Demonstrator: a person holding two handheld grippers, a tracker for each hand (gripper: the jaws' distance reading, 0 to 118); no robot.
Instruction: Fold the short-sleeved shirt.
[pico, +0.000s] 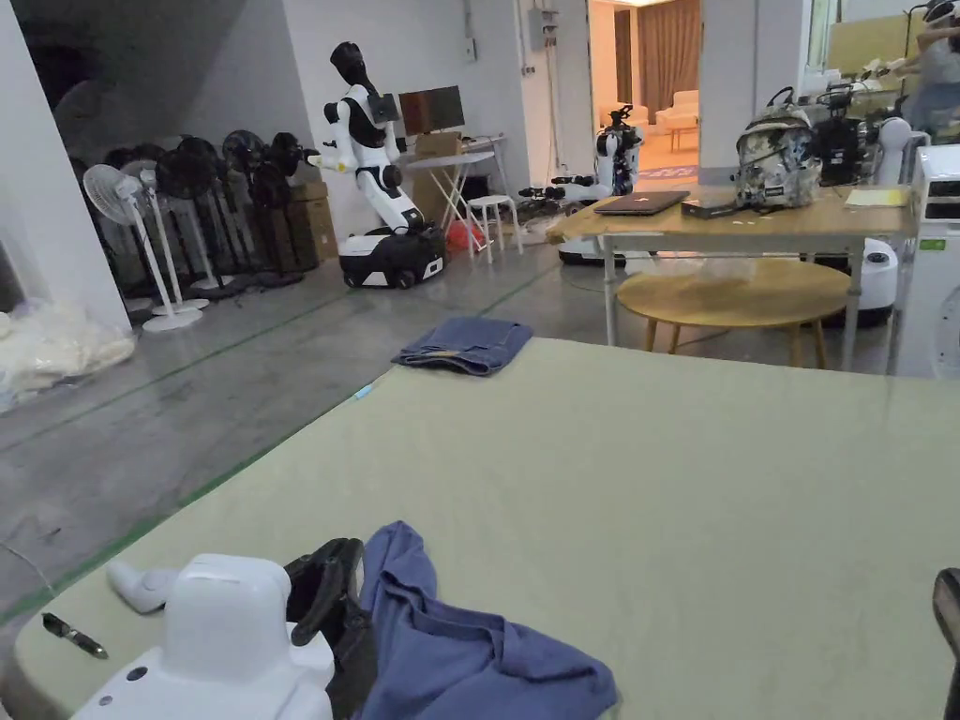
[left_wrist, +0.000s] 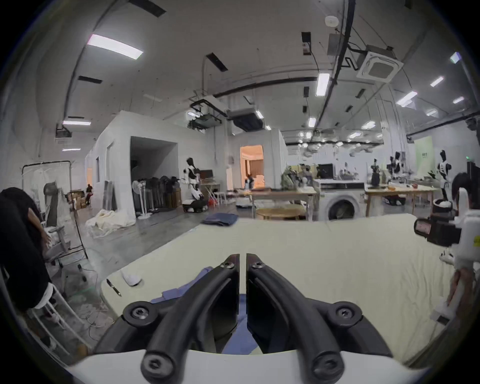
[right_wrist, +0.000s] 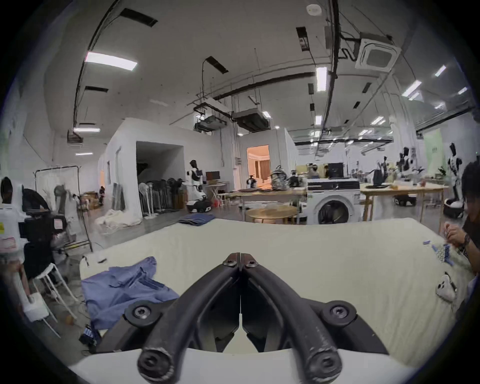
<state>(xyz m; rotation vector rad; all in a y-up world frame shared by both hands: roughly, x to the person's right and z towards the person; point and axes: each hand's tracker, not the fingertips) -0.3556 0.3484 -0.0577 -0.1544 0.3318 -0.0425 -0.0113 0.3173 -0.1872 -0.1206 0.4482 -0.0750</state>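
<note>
Grey concrete floor (pico: 234, 375) is stretching across the left of the frame toward white walls. Standing fans (pico: 131, 234) are lining the upper left. Wooden tables (pico: 750, 230) are sitting upper right; ceiling strip lights (left_wrist: 114, 46) are glowing overhead.

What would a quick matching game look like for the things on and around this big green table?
Things:
1. blue shirt
2. folded dark blue cloth
3. pen
4. laptop

Places:
A. far edge of the green table
B. wooden table behind
C. near left corner of the green table
D. crumpled at the near edge beside the left gripper

Pairs: 1-D, 2-A, 3-C, 4-B
</note>
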